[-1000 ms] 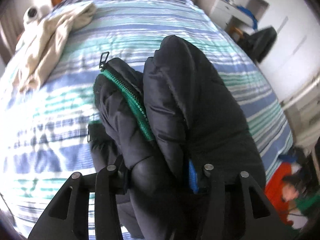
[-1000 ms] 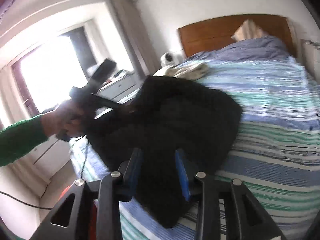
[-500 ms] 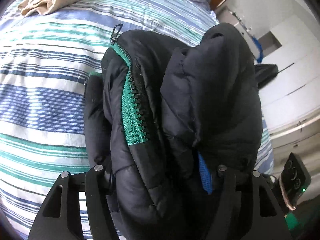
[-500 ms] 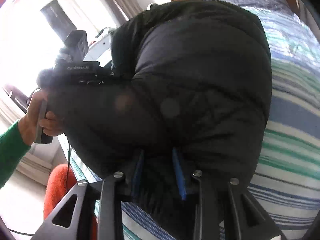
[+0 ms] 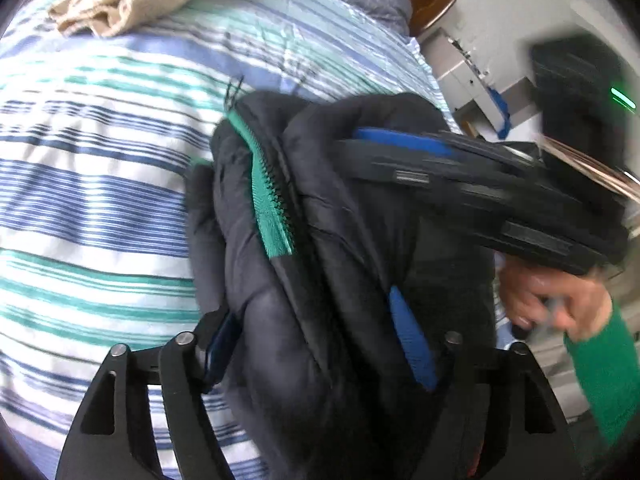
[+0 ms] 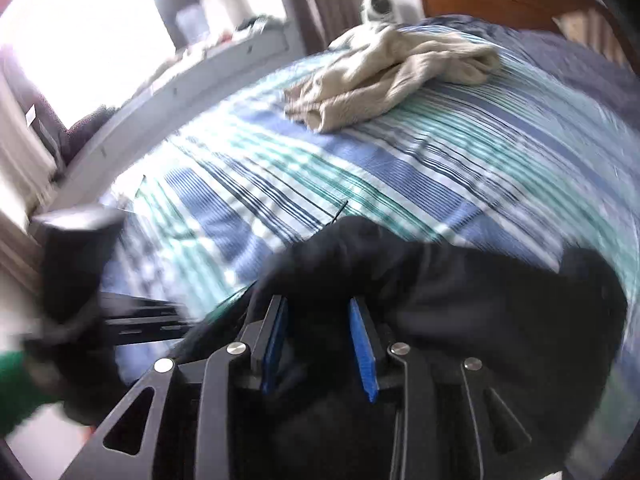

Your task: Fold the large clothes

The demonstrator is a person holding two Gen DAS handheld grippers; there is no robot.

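Observation:
A black puffer jacket [image 5: 360,280] with a green zipper [image 5: 268,208] lies bunched on the striped bed [image 5: 100,200]. My left gripper [image 5: 308,320] straddles the bundle; its jaws are opening, and the blue pads [image 5: 412,344] show beside the fabric rather than pressing into it. My right gripper [image 5: 356,152] reaches in from the right across the jacket's top fold, a hand [image 5: 552,300] in a green sleeve behind it. In the right wrist view the right gripper [image 6: 318,308] has jacket [image 6: 480,300] fabric pinched between its narrow blue pads [image 6: 362,344], the jaws easing slightly open. The left gripper [image 6: 80,248] is blurred at left.
A crumpled cream garment [image 6: 384,76] lies further up the bed [image 6: 360,160] near the wooden headboard [image 6: 500,0]. A small white round device [image 6: 378,6] stands behind it. A white window ledge [image 6: 200,76] runs along the bed's left side. White furniture [image 5: 460,68] stands beyond the bed's right edge.
My left jaws have spread wider around the jacket. The right gripper swung over the bundle and now shows in the left wrist view. The jacket has dropped lower onto the bed.

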